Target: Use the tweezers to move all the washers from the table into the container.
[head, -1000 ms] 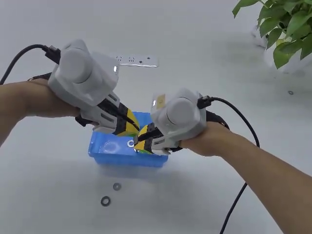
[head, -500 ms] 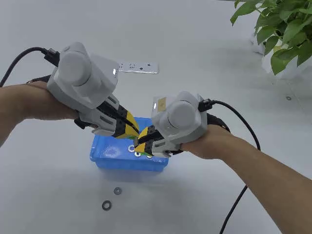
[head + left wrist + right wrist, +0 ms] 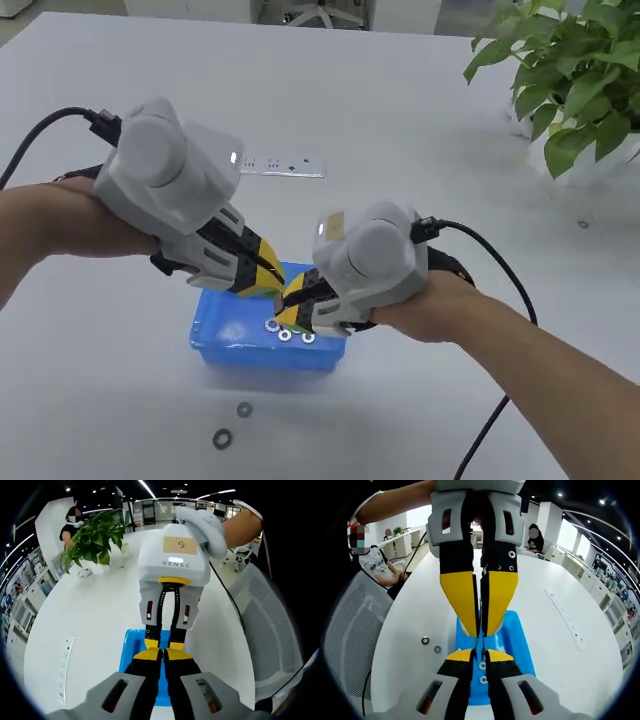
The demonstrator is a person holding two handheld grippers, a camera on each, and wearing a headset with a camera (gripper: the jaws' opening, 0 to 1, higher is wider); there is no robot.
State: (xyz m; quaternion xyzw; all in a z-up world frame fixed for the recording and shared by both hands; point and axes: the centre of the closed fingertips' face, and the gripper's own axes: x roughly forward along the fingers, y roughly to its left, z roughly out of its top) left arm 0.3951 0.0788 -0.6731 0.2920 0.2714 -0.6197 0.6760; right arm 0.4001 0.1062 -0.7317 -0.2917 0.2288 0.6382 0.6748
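The blue container (image 3: 215,342) stands on the white table, and three washers (image 3: 285,335) lie inside it near its front wall. Two more washers (image 3: 244,409) lie on the table in front of it. My left gripper (image 3: 268,280) and right gripper (image 3: 285,318) meet tip to tip above the container. Both stand shut on the thin tweezers (image 3: 480,649), which run from the left gripper (image 3: 480,632) into the right gripper (image 3: 480,655). In the left gripper view, the left gripper (image 3: 162,652) faces the right gripper (image 3: 163,643) over the container (image 3: 129,650). The table washers (image 3: 425,640) lie left of the container (image 3: 512,630).
A white power strip (image 3: 280,165) lies behind the container. A potted plant (image 3: 580,80) stands at the back right, with a small ring (image 3: 583,224) on the table near it. Black cables trail from both grippers. People sit in the background of the right gripper view.
The head camera has tilted, so the whole scene sits lower. A washer seen at the jaw tips one second ago is gone from there; three washers now show in the container.
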